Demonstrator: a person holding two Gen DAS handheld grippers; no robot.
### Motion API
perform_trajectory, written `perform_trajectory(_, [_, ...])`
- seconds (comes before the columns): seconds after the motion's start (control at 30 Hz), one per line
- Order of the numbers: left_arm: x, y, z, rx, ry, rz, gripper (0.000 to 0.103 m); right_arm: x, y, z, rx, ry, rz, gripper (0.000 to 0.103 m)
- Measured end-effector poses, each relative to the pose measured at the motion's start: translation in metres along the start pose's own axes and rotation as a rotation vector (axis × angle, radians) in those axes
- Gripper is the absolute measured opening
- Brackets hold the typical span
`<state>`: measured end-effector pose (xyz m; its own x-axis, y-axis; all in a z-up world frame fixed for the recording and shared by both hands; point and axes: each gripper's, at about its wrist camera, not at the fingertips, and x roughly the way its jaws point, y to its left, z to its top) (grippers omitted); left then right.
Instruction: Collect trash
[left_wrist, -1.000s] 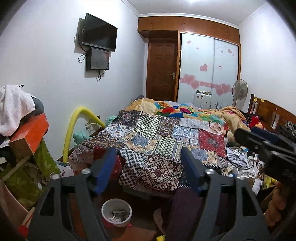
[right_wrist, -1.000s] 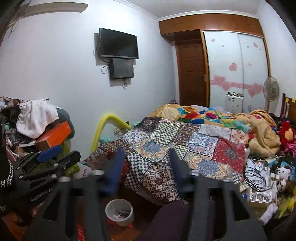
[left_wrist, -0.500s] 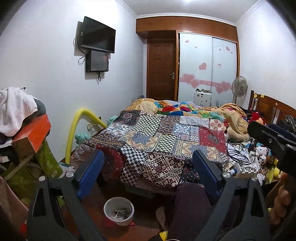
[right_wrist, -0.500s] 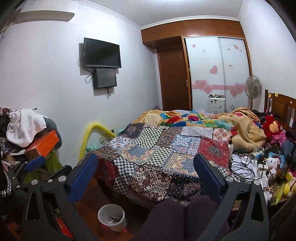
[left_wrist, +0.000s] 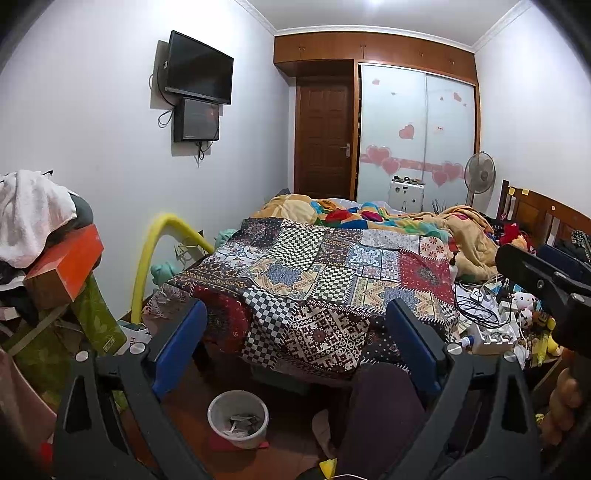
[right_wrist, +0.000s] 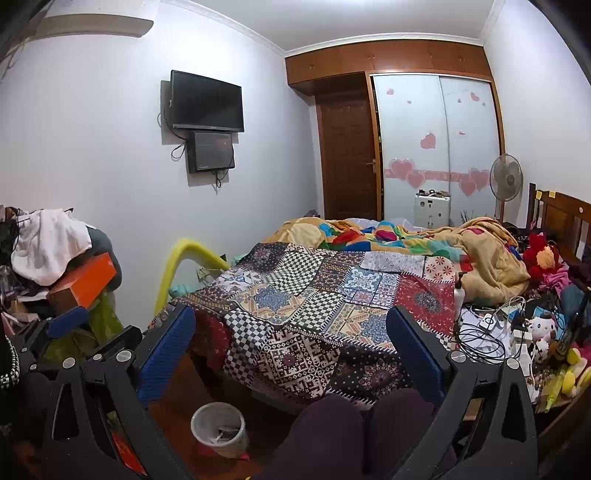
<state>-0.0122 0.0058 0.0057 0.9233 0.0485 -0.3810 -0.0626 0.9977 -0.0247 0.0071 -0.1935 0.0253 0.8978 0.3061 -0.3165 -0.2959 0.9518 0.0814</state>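
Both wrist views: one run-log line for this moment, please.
stage: pre-grasp | left gripper: open, empty | right gripper: open, empty | bin: on floor by bed, holds scraps

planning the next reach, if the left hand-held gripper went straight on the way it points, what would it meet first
Probably the patchwork quilt at the foot of the bed: the open left hand-held gripper frames it dead ahead. The bin sits below that line, so it would likely pass over it. Depth is hard to judge in this fisheye view.
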Motion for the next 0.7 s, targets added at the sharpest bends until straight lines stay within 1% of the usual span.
perform_trajectory(0.7, [-0.0032,-0.0035,0.0006,-0.025,-0.013,0.003,0.1,-0.0004,0.0059,0.0019,-0.023,0.013,0.009,0.103])
